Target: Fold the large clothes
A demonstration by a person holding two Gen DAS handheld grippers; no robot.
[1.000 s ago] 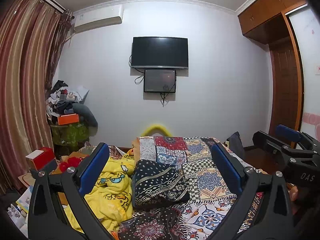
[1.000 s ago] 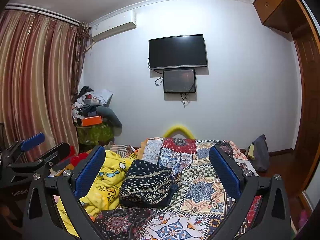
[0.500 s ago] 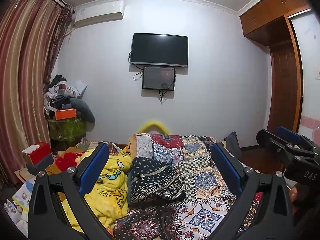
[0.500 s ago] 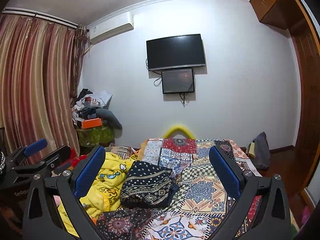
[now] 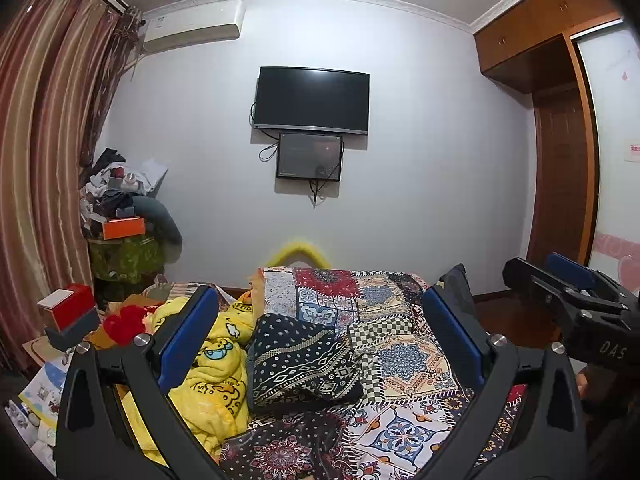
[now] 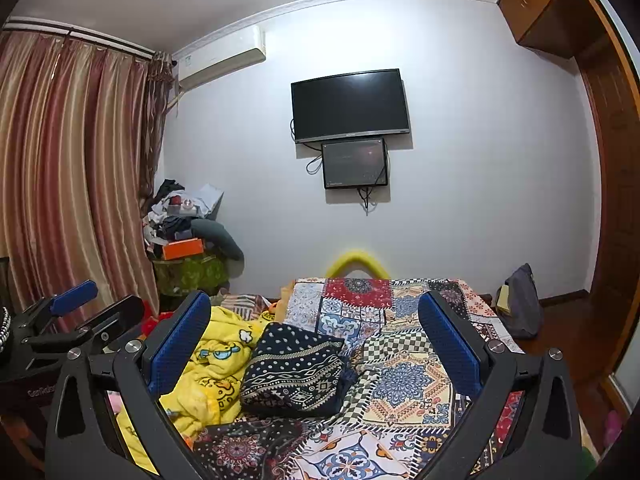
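Room: bedroom w/ pale wall (image 5: 420,140) ahead of both grippers; TV (image 5: 312,100) mounted on it, smaller dark screen (image 5: 309,156) just below, AC unit (image 5: 192,30) up left, striped curtains (image 5: 44,152) far left, wood wardrobe (image 5: 536,32) up right.
Bed: patchwork quilt (image 5: 404,356) covers bed, directly ahead of and below both grippers.
Left gripper (image 5: 320,344): jaws spread wide, blue pads (image 5: 186,336) well apart, holding nothing; hovers above near end of bed.
Right gripper (image 6: 316,344): also spread wide, nothing between pads; above bed, beside left gripper. Shows at right edge of left wrist view (image 5: 576,300); left one shows at left edge of right wrist view (image 6: 80,316).
Clothes: folded dark patterned garment (image 5: 300,364) lies on quilt, between the fingers in both views, ahead of grippers, not touched. Another dark patterned piece (image 6: 248,448) nearer, below the pads.
Yellow blanket (image 5: 208,368): crumpled cartoon-print, touching folded garment's left side, behind left finger.
Corner: pile of stuff w/ orange box (image 5: 123,227) on green-covered stand, ahead-left by curtains.
Red box (image 5: 66,304): left of left gripper, near bed edge.
Dark bag (image 6: 520,304): on floor, ahead-right of right gripper, beside bed.
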